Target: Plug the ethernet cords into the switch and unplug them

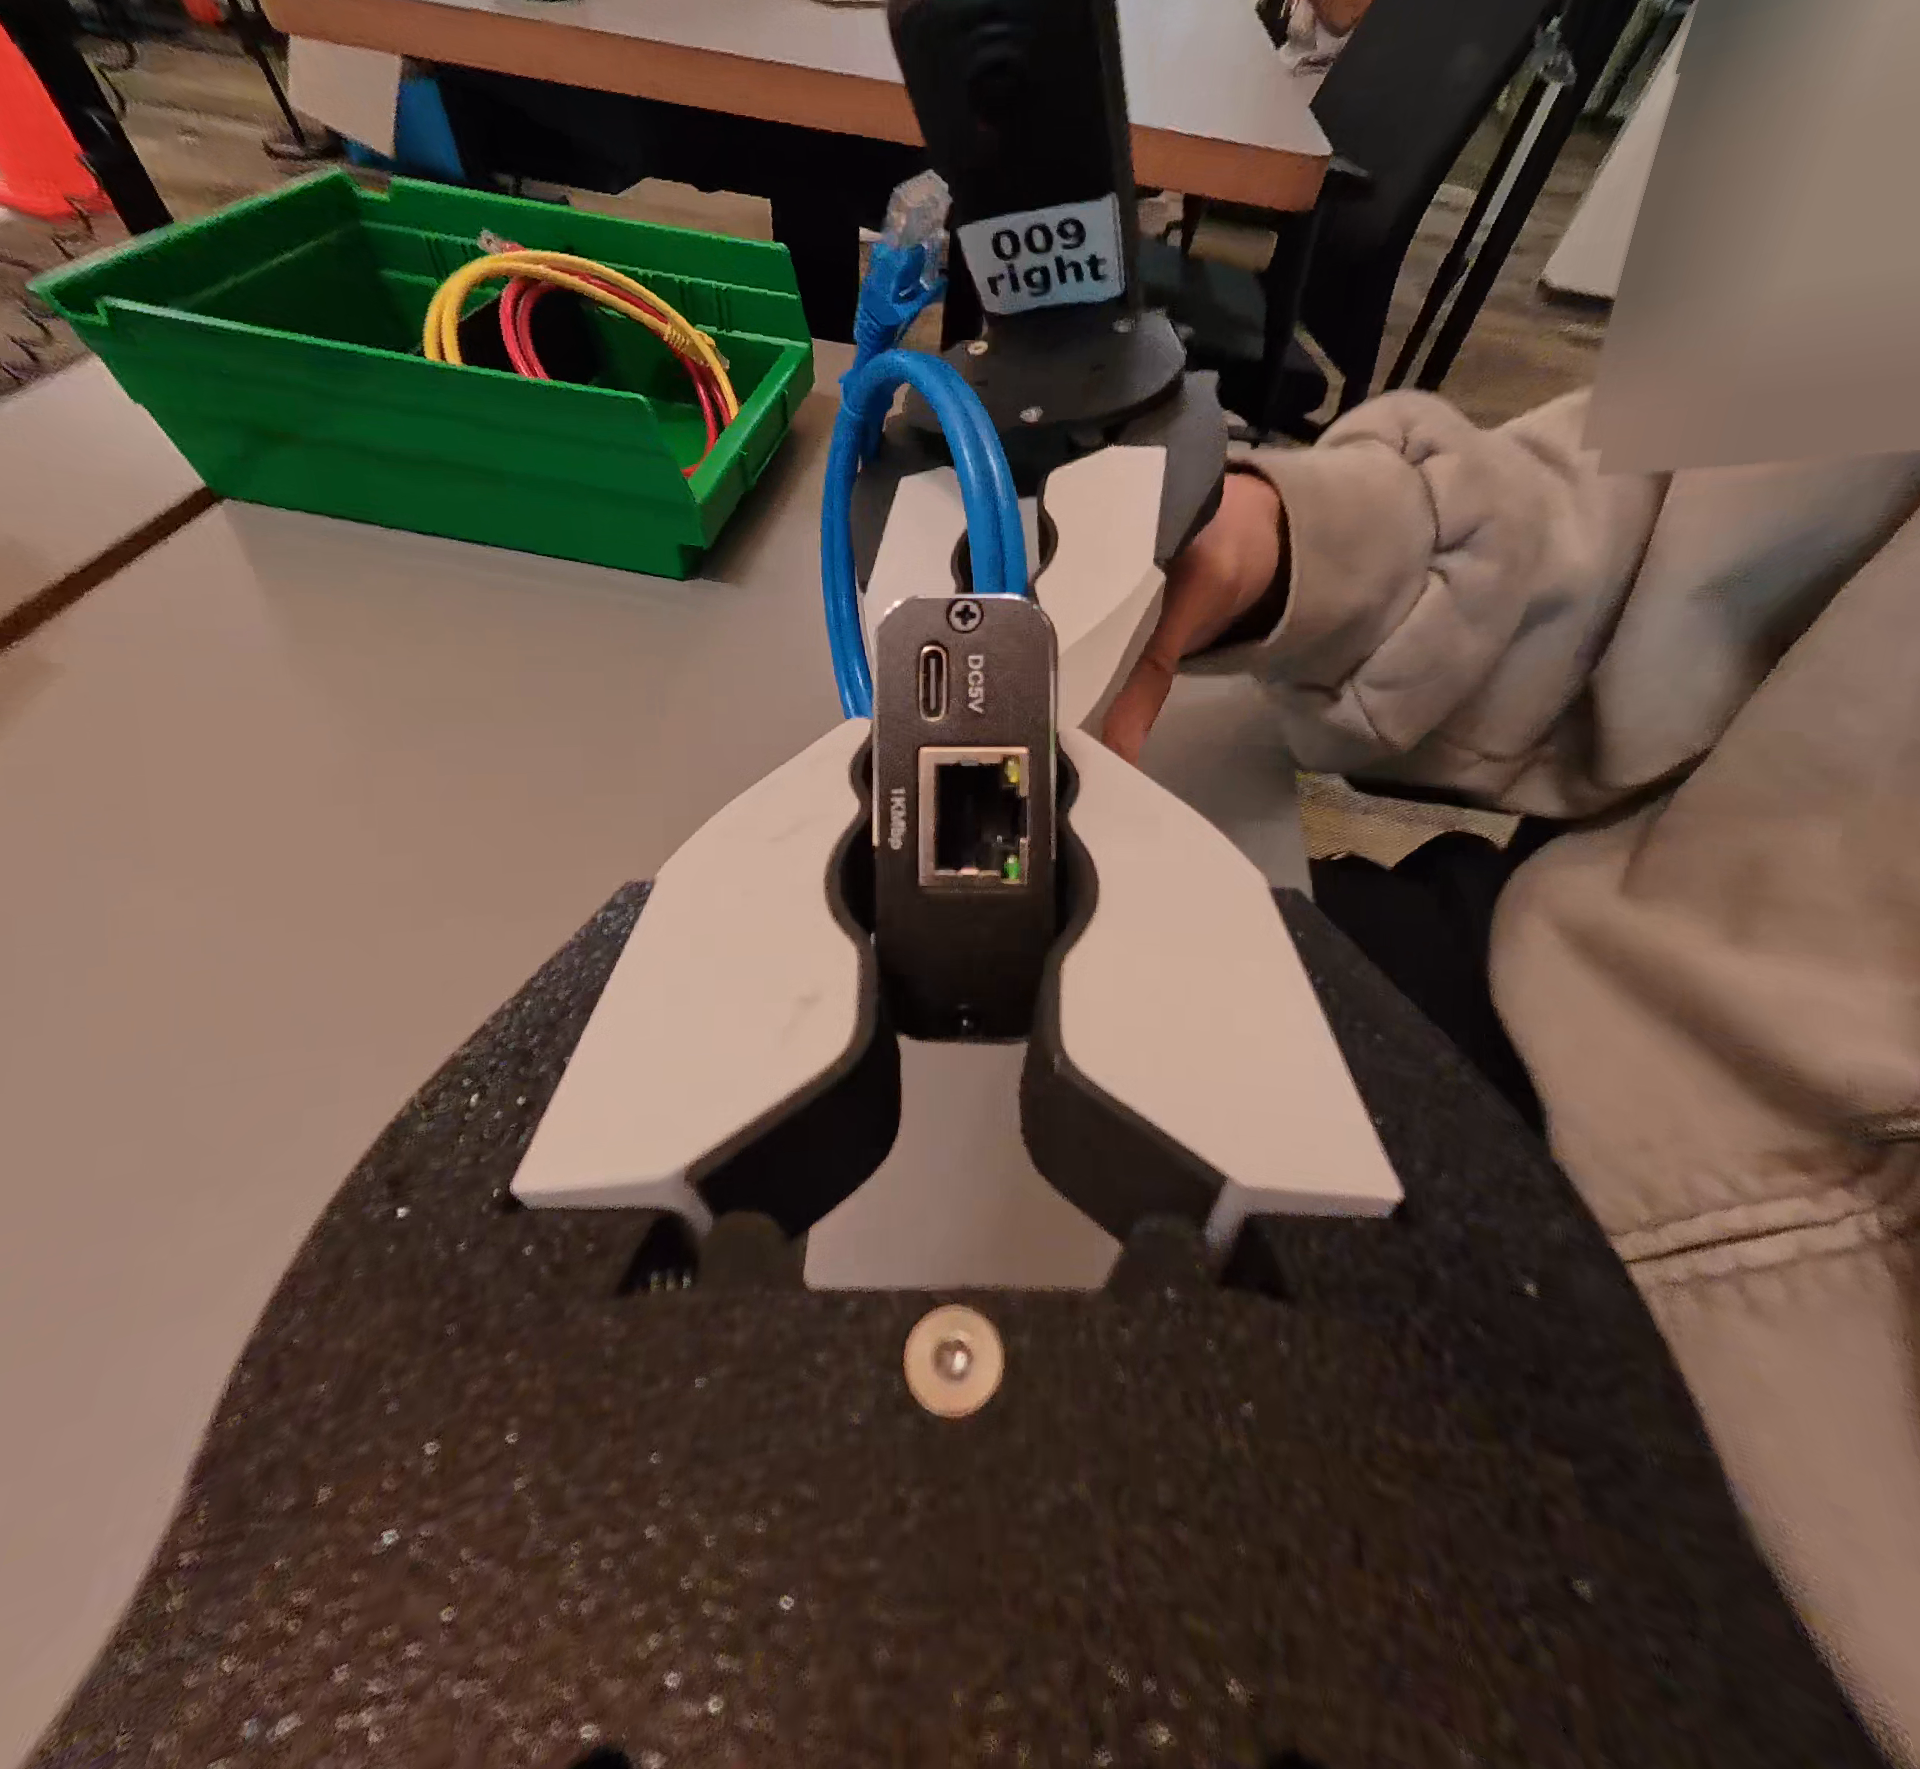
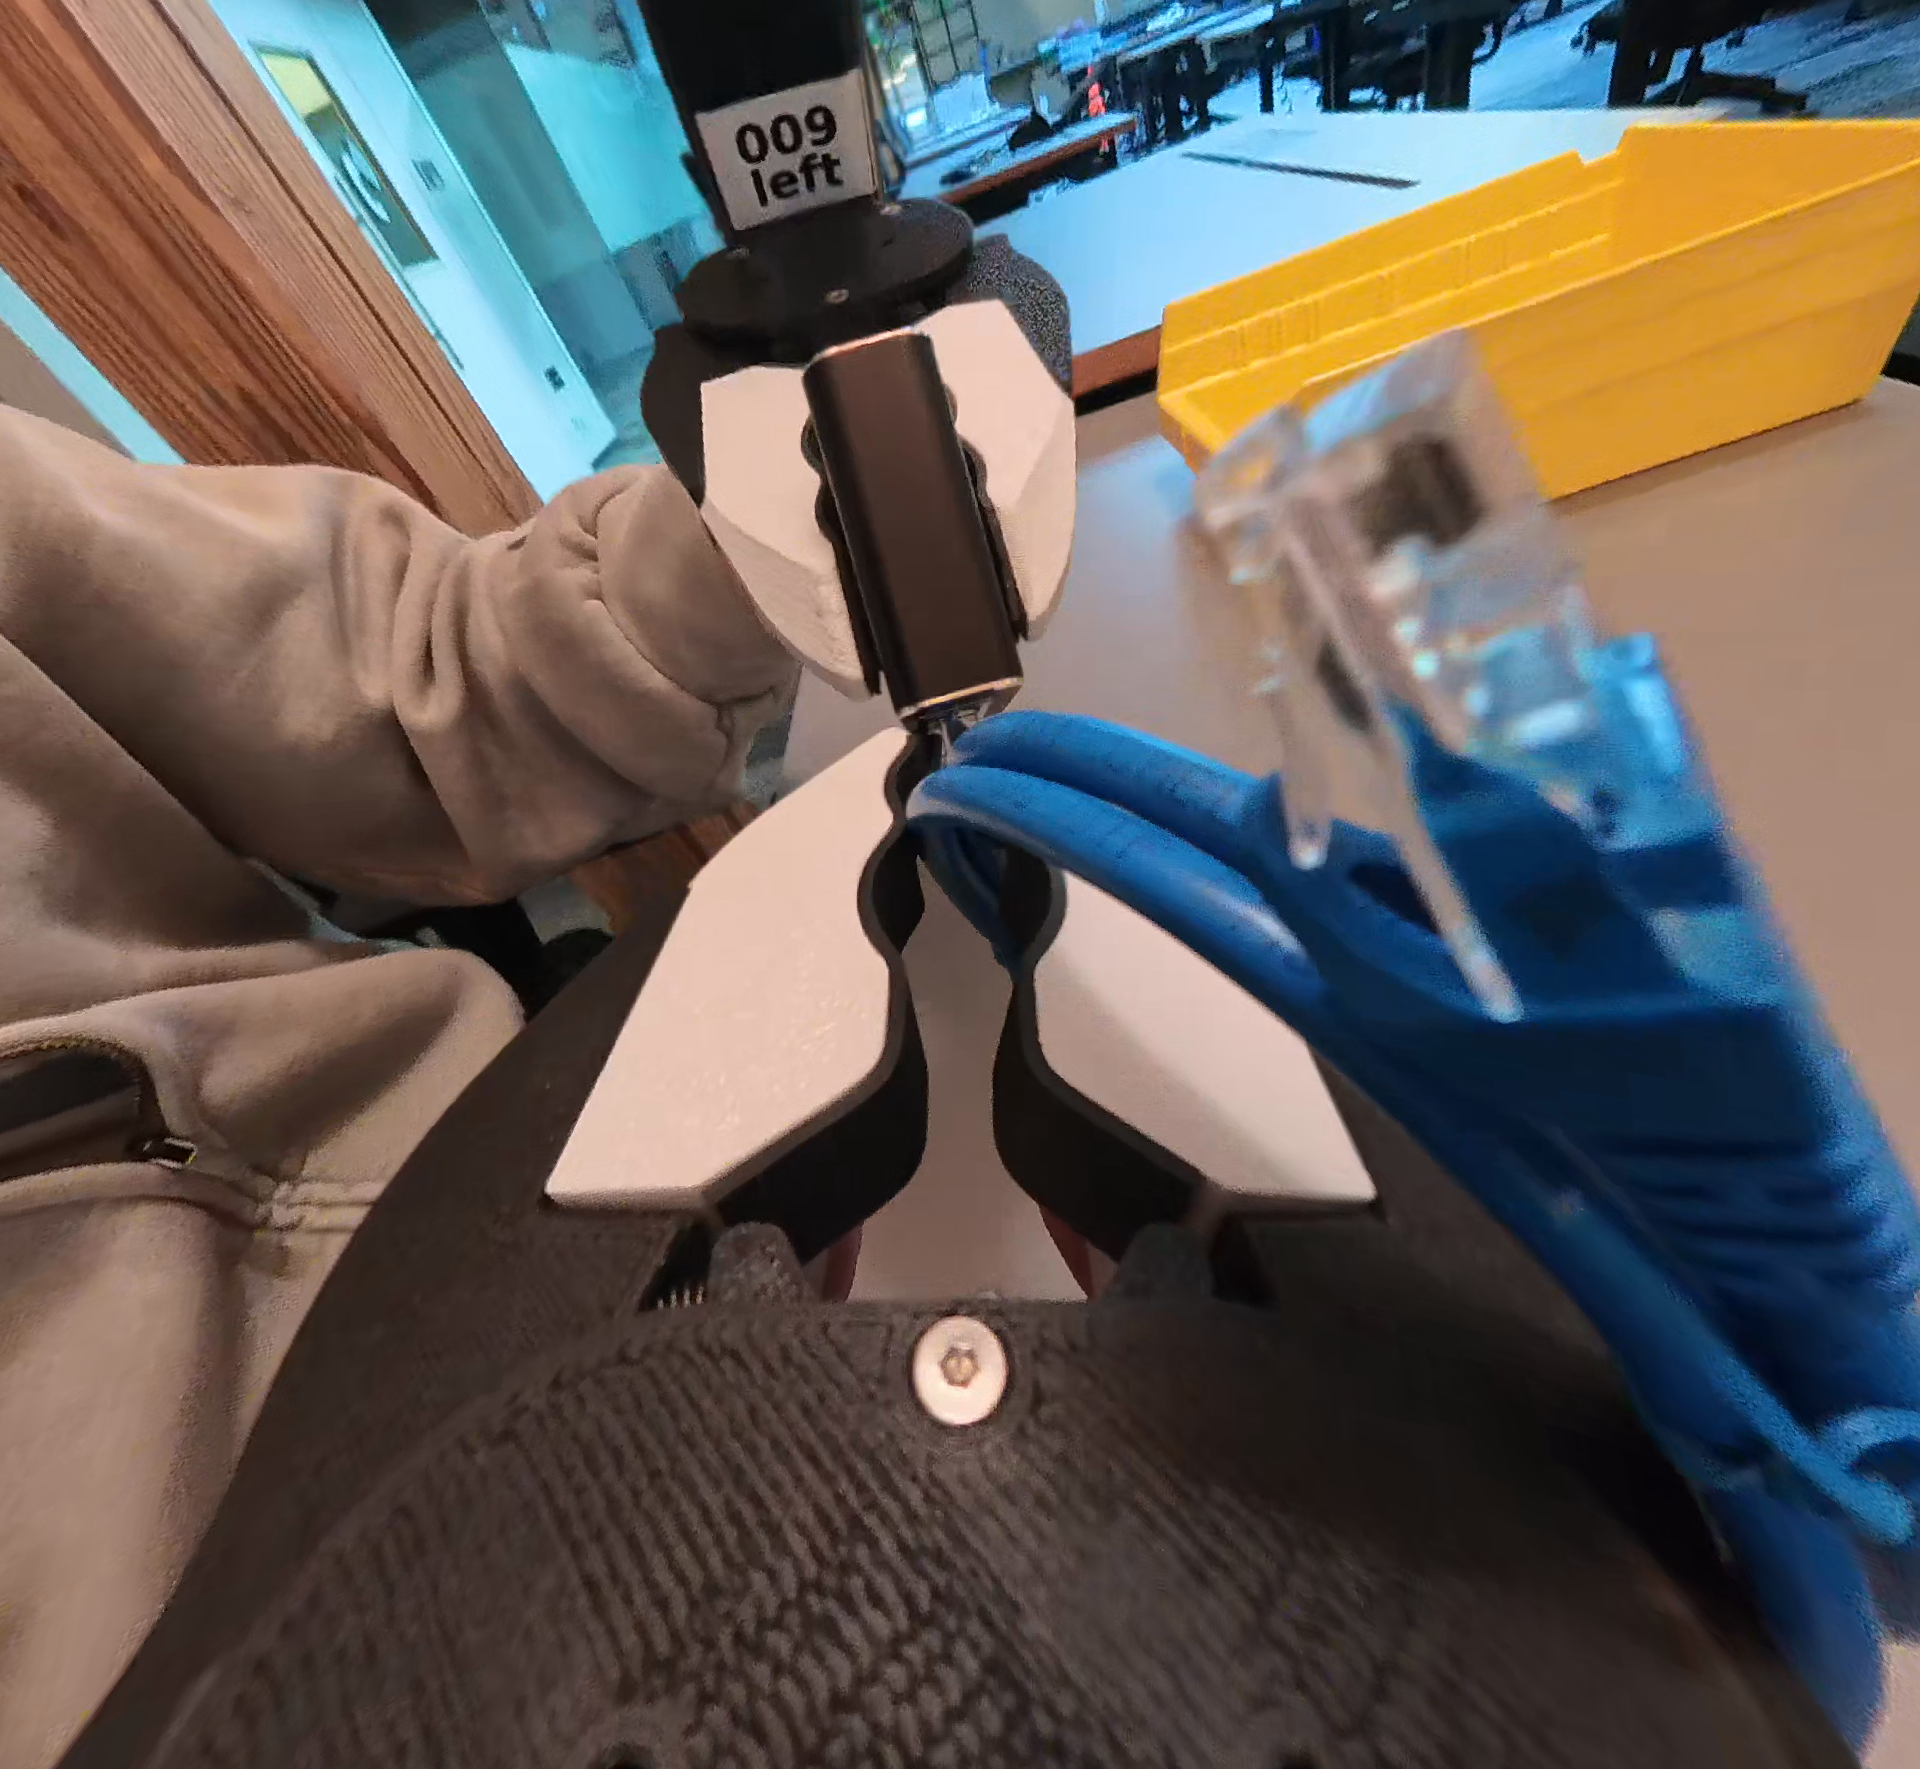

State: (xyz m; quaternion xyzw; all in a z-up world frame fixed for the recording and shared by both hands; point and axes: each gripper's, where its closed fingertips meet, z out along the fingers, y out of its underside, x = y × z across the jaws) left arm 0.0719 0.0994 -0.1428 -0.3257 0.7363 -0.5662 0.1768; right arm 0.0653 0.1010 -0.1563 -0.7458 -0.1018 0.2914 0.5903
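Two grippers facing | left gripper [image 1: 966, 784] clamps black switch [image 1: 966, 815] upright | right gripper [image 2: 961, 784] pinches blue ethernet cord [image 2: 1195, 836] at switch

Switch [image 1: 966, 826] between left tongs [image 1: 966, 846], cord [image 1: 914, 472] behind it, bin [image 1: 436, 431] far left on table [image 1: 416, 732]

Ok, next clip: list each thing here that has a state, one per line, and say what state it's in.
left gripper: shut on the switch
switch: held upright, near port empty, blue cord at its far end
right gripper: shut on the blue cord
blue cord: looped, one clear plug free
green bin: holds coiled yellow and red cords
yellow bin: contents not visible
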